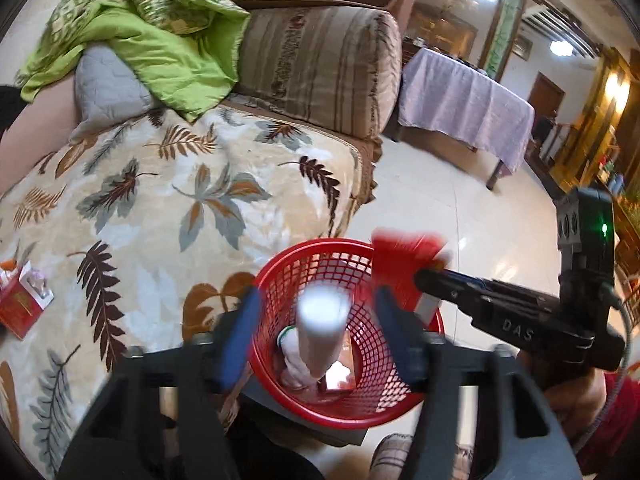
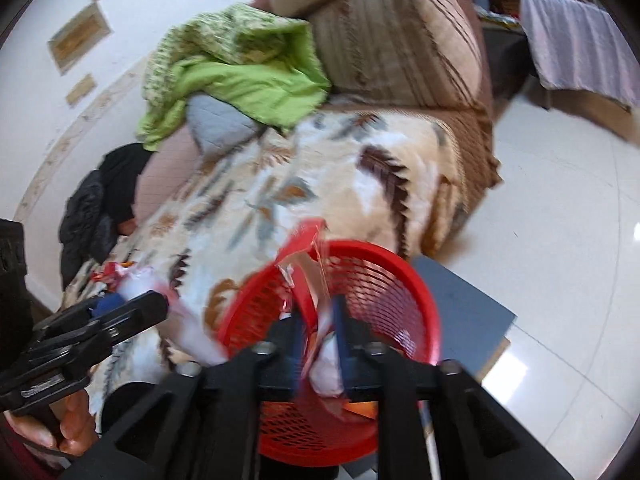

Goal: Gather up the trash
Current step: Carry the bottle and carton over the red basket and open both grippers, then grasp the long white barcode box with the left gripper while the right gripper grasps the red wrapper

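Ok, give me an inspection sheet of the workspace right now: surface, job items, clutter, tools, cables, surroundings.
Surface: sofa seat under a leaf-print blanket; pale tiled floor beside it.
Job's things: red mesh basket on a grey stand, trash already inside; blurred white tube over its opening; red wrapper above the rim.
Clutter: red box on the blanket; green quilt and black clothing further back on the sofa.
Grippers: left tool open, pads clear of the white tube; right tool shut on the red wrapper.
Cables: grey cable behind the right tool.
Surroundings: table with lilac cloth.
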`<state>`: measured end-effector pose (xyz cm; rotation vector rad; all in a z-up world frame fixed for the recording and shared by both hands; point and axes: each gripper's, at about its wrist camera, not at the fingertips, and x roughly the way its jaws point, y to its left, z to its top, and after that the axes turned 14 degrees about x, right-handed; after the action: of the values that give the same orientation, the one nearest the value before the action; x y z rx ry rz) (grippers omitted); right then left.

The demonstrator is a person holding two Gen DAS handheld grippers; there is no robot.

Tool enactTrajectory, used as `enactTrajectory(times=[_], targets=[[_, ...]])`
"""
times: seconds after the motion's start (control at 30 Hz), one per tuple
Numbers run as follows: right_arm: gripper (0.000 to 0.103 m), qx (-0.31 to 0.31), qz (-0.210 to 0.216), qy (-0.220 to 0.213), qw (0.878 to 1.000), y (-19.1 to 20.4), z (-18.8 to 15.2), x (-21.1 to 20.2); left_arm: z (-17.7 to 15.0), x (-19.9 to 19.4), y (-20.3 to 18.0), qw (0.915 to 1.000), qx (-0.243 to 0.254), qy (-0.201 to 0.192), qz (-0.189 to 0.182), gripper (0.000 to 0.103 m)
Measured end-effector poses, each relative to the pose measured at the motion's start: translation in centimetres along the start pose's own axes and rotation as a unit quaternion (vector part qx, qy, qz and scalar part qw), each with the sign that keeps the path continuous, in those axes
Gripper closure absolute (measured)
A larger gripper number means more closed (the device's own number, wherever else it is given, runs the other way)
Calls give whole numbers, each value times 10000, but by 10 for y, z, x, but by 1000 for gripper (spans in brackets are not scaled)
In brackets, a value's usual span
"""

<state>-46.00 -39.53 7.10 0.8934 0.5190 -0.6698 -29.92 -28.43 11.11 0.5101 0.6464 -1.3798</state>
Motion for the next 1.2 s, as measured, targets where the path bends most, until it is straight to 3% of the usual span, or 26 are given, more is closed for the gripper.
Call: enactTrajectory(times=[0.17,0.3,0.5,0.63,0.73,0.8,0.9,0.93,1.1,1.2], targets=[[72,-32,54,-30,10000,4,3,1,-9,-14,22,9996,-216,-42,188,41],[72,-207,393,48,9990,32,2,9,-23,-34,46,9980,-441,-85,436,41],[72,-752,935,550,9912,104,-20,43,-62,-78,100,9905,-870,-106,1063,41],[65,-1292,1305,872,9791,170,-43,67,-92,-111,152,9790,-1429,-188,1439,41],[62,-1790,1578,1000,9659,223,-61,80,-116,-137,196,9622,-1808,-291,2016,41],[59,-2212,1774,1047,9532,262,-76,89,-133,-153,228,9445,-2122,-377,2479,41],[43,-2838,1863,927,9360,312,-96,106,-163,-170,277,9175,-2723,-437,2867,41],[39,-2986,1867,894,9317,324,-101,113,-172,-172,289,9108,-2902,-433,2903,41],[38,-3349,1783,917,9207,382,-122,163,-218,-181,338,8775,-3688,-392,3040,41],[40,-3520,1616,891,9176,401,-132,186,-227,-183,352,8702,-3971,-543,2866,41]])
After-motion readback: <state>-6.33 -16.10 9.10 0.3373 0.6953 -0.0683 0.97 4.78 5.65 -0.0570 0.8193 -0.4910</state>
